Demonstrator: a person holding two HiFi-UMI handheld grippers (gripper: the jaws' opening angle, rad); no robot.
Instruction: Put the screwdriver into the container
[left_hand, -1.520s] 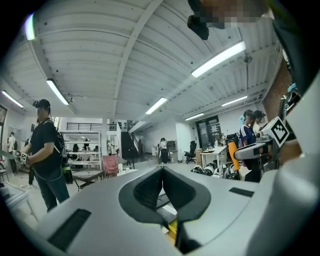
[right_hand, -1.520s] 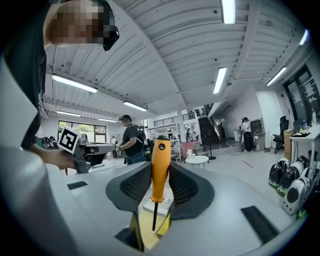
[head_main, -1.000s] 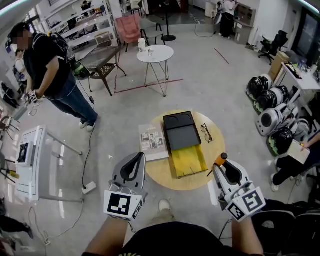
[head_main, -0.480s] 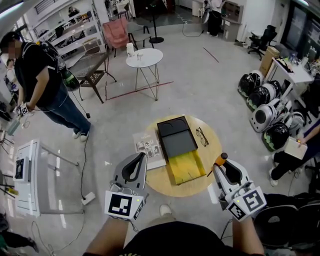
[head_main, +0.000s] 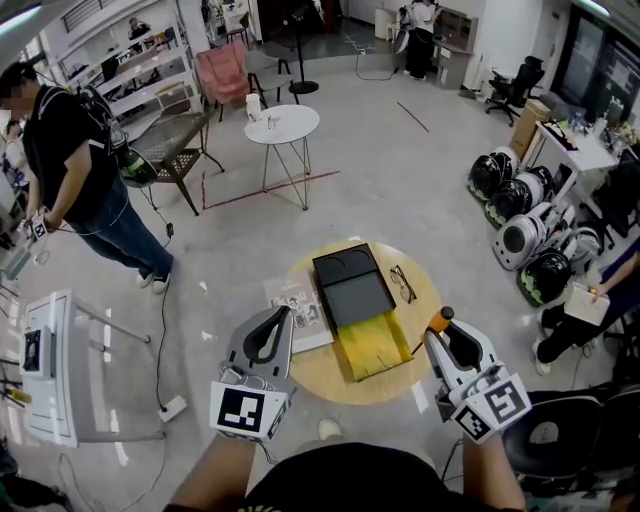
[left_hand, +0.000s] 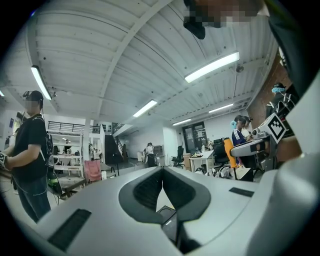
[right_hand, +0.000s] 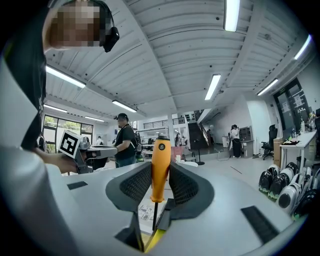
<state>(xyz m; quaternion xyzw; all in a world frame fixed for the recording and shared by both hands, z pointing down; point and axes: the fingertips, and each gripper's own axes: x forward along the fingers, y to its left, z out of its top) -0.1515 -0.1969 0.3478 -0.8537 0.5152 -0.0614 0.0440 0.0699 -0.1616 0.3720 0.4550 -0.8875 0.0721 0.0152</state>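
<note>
An orange-handled screwdriver stands upright between the pads of my right gripper, which is shut on its handle, shaft pointing down. That gripper hovers over the right edge of the round wooden table. A black container with an open yellow tray lies in the middle of the table, to the left of the screwdriver. My left gripper is shut with nothing in it, at the table's near left edge.
A magazine lies left of the container and a pair of glasses lies to its right. A person stands far left, beyond a white rack. A small white table stands behind; round machines line the right.
The head view has shifted, so the table and floor sit a little lower and further left. Both grippers keep their places in view, and the screwdriver stays gripped.
</note>
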